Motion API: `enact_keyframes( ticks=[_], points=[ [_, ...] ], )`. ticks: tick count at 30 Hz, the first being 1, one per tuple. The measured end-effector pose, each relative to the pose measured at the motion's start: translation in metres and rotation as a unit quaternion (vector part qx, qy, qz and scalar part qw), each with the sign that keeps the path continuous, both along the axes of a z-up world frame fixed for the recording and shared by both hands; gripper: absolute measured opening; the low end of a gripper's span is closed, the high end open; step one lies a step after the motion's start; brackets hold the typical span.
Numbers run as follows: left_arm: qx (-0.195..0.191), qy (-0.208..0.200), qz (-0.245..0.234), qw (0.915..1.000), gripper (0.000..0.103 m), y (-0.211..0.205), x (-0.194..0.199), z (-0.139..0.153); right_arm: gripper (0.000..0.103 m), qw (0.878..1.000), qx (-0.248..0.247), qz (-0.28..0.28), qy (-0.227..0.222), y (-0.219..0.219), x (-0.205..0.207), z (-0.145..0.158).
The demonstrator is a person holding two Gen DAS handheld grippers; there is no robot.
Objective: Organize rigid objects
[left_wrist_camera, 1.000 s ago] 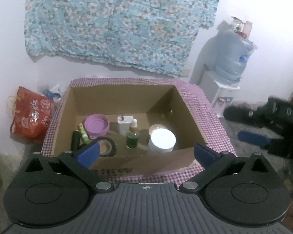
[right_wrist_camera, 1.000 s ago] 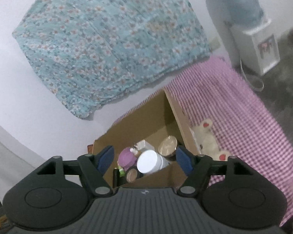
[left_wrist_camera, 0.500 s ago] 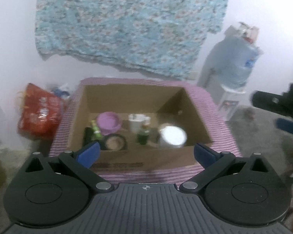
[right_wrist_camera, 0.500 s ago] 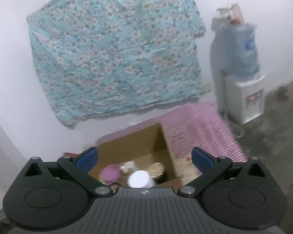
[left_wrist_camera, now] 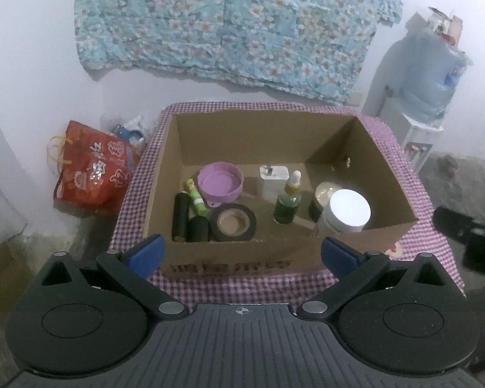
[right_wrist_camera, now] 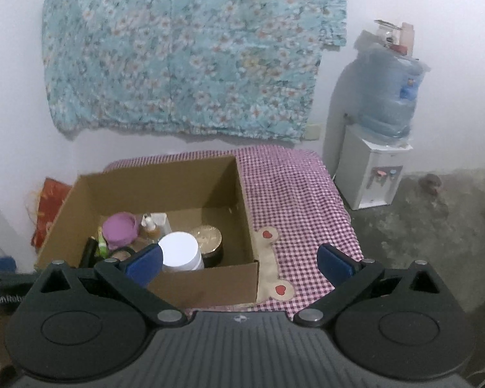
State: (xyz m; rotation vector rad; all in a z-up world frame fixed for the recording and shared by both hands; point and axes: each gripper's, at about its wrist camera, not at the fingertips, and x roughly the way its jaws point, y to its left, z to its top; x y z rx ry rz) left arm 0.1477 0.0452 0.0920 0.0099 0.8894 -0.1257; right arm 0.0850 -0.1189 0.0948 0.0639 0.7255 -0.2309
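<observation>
Both tongs stand spread wide and carry nothing. From the left wrist view, the left gripper (left_wrist_camera: 241, 253) hangs back from the near wall of the cardboard box (left_wrist_camera: 242, 258), its blue pads apart and touching nothing. A second ago it sat closer over the box; it has since drawn back and up, so the whole box now shows on the checked cloth (left_wrist_camera: 242, 286). Inside stand a purple bowl (left_wrist_camera: 220, 184), a white charger (left_wrist_camera: 273, 179), a green dropper bottle (left_wrist_camera: 287, 203), a white-lidded jar (left_wrist_camera: 347, 213), a gold-topped tin (left_wrist_camera: 323, 194) behind it, a tape roll (left_wrist_camera: 232, 222) and dark tubes (left_wrist_camera: 181, 216) by the left wall.

From the right wrist view, the right gripper (right_wrist_camera: 239, 260) is likewise wide apart and empty, set well back from the box (right_wrist_camera: 207, 283). A second ago it was tilted close above the jar (right_wrist_camera: 181, 250); now it has levelled and pulled away, and the bare cloth (right_wrist_camera: 294, 200) to the right of the box shows nothing left to gather.

I judge that both pulling clear with every item in the box means the sorting is at or near its end
</observation>
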Motion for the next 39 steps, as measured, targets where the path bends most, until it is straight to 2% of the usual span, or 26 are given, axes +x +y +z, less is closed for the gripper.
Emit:
enact_keyframes(
  ticks=[11,39],
  points=[
    [0.013,0.004,-0.003,0.9999,0.103,-0.005,0.016,-0.009,0.103,0.999,0.000,0.009,0.038,0.010,0.023,-0.021],
    [0.026,0.006,-0.006,0.9996,0.102,-0.005,0.021,-0.014,0.103,0.999,0.002,0.011,0.046,0.007,0.030,-0.024]
  ],
)
